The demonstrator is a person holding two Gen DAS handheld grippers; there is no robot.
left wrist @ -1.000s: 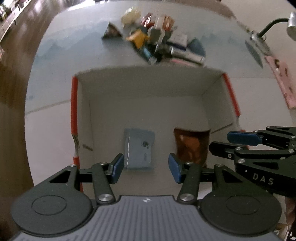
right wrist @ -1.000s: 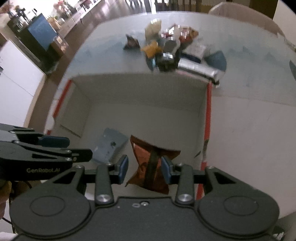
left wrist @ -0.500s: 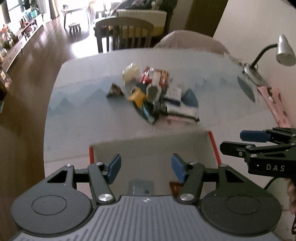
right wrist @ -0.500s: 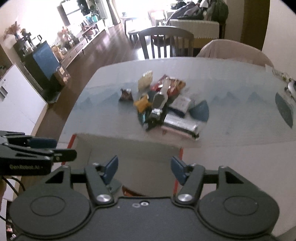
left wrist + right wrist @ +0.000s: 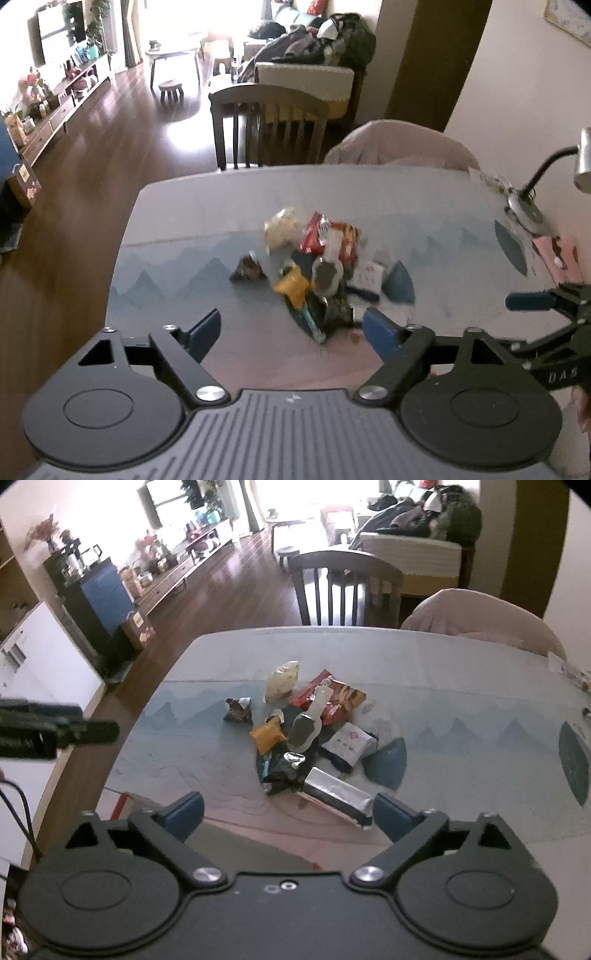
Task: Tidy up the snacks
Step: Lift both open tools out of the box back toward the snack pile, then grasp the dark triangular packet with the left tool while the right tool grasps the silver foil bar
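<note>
A pile of several snack packets point(image 5: 321, 273) lies in the middle of the pale blue table point(image 5: 184, 236), ahead of both grippers. In the right wrist view the pile point(image 5: 314, 738) shows a silver pack point(image 5: 338, 794) nearest, a yellow one point(image 5: 267, 734) and a red bag point(image 5: 332, 698). My left gripper point(image 5: 291, 328) is above the table short of the pile; its jaws are opening with nothing between them. My right gripper point(image 5: 288, 810) is also opening and empty. Just below the fingers only the far rim of the cardboard box point(image 5: 122, 801) with red tape shows.
A wooden chair point(image 5: 269, 122) and a cloth-draped chair point(image 5: 399, 147) stand at the table's far edge. A desk lamp point(image 5: 532, 199) and a pink paper point(image 5: 561, 254) sit at the right. The table's left edge drops to the wooden floor.
Both grippers have risen out of the box and tilted up toward the pile. Their jaws have widened. The blue-grey and brown packets in the box have dropped out of view.
</note>
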